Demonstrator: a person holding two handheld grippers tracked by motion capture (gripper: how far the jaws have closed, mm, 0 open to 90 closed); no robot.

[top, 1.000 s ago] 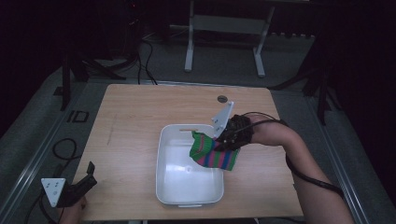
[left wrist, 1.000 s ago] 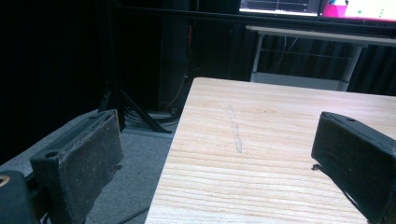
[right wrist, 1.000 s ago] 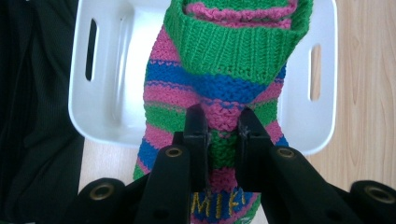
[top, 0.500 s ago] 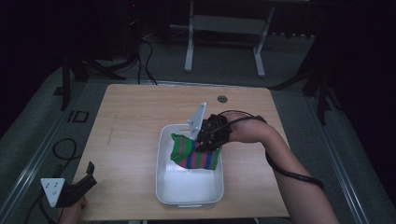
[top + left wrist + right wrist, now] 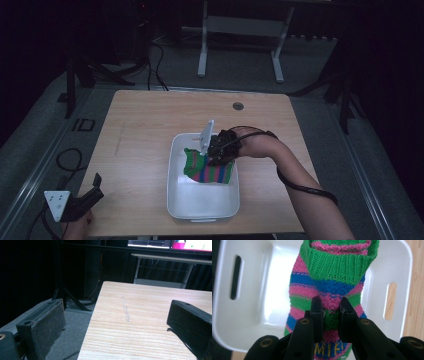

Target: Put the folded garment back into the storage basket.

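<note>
Striped knit, green-pink-blue: one sock (image 5: pixel 329 287) is hanging over the white bin (image 5: pixel 200 205), pinched by the right hand-held gripper (image 5: pixel 329 306). In the right gripper view the two jaws are clamped on a fold of the sock's middle, so the sock sits dead ahead at 12 o'clock from that gripper, cuff farthest out, and its long axis runs straight along the jaws. From above, the sock (image 5: pixel 207 170) lies in the bin's far half, toward 1 o'clock of the bin, with its length going roughly 9 to 3 across it.

The right gripper (image 5: pixel 214 159) is obviously the nearer one, it's on the thing. The left hand-held gripper (image 5: pixel 82 202) is well apart, down at the desk's (image 5: pixel 145 130) 7 o'clock corner, jaws spread wide with nothing between them, just looking up the bare wood.

My guess is the next bit is just letting the sock drop, since the bin floor is right under it.

Count: one sock, one bin, two grippers, one desk.
</note>
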